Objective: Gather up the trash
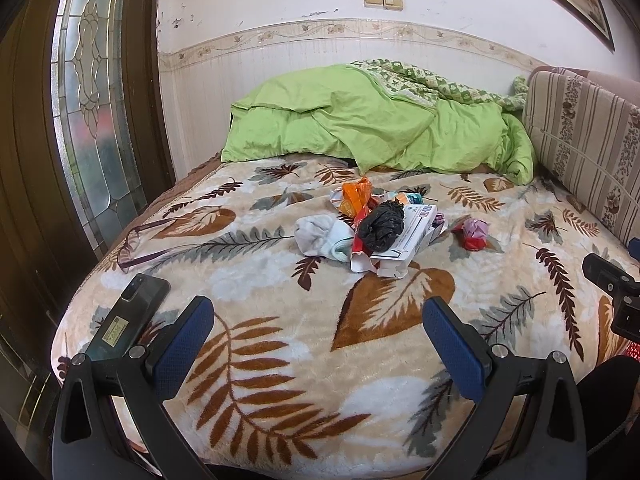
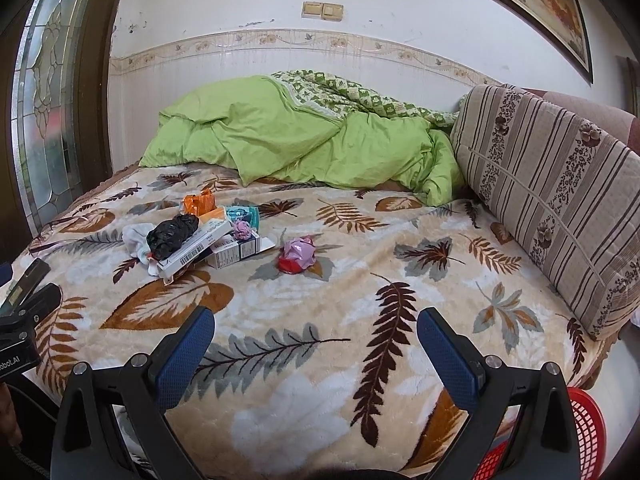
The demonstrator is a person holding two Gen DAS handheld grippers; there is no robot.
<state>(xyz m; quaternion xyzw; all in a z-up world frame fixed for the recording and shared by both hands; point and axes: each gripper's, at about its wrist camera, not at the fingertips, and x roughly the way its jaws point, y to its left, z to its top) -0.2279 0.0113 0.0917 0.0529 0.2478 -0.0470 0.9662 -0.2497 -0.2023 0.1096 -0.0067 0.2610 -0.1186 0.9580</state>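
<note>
A heap of trash lies mid-bed: a crumpled black bag [image 1: 380, 225] [image 2: 173, 233] on white cartons [image 1: 412, 236] [image 2: 232, 254], an orange wrapper [image 1: 354, 196] [image 2: 199, 203], a teal packet [image 2: 242, 213] and a small purple wad [image 2: 241, 229]. A white sock [image 1: 320, 236] [image 2: 138, 240] rests at the heap's left. A pink and red wrapper ball [image 1: 474, 233] [image 2: 297, 256] sits apart on the right. My left gripper [image 1: 318, 316] hovers open over the bed's near edge, well short of the heap. My right gripper [image 2: 316, 326] is open too, nothing between its blue pads.
The leaf-print blanket [image 1: 256, 280] [image 2: 360, 280] covers the bed. A phone [image 1: 132, 316] [image 2: 24, 284] and glasses [image 1: 136, 240] lie at the near left. A green duvet [image 1: 360, 124] [image 2: 300, 136] is bunched by the wall, a striped cushion [image 2: 552, 184] at the right. A red basket [image 2: 584, 432] stands low right.
</note>
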